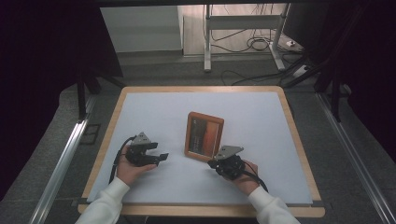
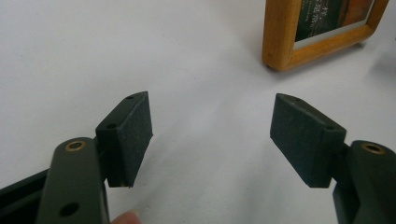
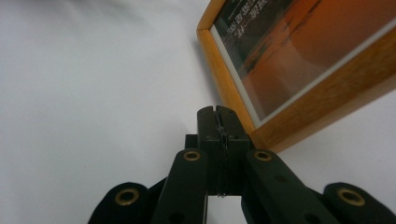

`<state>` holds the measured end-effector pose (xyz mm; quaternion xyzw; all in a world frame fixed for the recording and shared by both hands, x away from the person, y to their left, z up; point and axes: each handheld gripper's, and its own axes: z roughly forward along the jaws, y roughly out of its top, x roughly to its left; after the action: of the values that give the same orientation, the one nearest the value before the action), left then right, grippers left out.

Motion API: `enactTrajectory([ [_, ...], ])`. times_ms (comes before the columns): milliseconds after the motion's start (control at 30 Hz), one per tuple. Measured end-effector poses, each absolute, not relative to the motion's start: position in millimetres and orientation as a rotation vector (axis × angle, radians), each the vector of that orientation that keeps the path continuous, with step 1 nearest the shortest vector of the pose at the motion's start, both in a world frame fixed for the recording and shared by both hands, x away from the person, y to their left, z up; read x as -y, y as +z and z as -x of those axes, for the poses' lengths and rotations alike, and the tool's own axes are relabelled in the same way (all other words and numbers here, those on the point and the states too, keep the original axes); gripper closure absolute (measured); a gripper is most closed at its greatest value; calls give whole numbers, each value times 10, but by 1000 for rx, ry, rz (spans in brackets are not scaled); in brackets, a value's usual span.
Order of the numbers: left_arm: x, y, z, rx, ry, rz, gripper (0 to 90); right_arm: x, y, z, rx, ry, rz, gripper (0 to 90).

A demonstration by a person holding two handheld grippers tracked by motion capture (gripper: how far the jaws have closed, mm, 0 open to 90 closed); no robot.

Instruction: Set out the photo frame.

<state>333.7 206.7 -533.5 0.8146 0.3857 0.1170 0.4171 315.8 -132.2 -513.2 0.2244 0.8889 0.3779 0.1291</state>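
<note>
Work in hand: wooden picture frame (image 1: 204, 136) on the white desk (image 1: 261, 116), approached from the near side by the right tool (image 1: 211, 164).

Frame, place: middle of the desk, a little right of centre, between the two hands; appears propped up, leaning back, picture side toward the person.

Frame, long axis: taller than wide, long edges running away from the person; near lower edge on the mat.

Key relation: frame just ahead of the right tool and slightly to its left in the high view; in the right gripper view (image 3: 217, 112) the frame's lower corner (image 3: 266, 140) sits just beside the tips, off to the right. Touching or a hair apart: cannot tell.

Nearer hand: the right, close under the frame's near right corner; the left well apart from it.

Right tool, state: clenched, pads pressed flat together, nothing between them; seam between the pads visible as a thin line.

Left tool (image 1: 161, 157), state: released, jaws wide apart, nothing between them, bare mat under the gap (image 2: 212, 135); frame's corner (image 2: 280, 56) farther off, up and to the right in the left gripper view.

Left tool, place: left of the frame, tips pointing toward it, held low over the desk.

Likely call for next move: closed right tips suited to nudging or hooking the frame's lower edge, not to grasping; a grasp would need the jaws opened first.

Risk: leaning frame may tip or slide on the smooth mat under a push.
</note>
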Motion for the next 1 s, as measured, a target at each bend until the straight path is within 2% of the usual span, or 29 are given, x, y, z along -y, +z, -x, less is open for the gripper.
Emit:
enactTrajectory([
  [1000, -2055, -5355, -3345, -965, 295, -2057, 290, 1369, -5237, -3292, -2546, 1051, -686, 895],
])
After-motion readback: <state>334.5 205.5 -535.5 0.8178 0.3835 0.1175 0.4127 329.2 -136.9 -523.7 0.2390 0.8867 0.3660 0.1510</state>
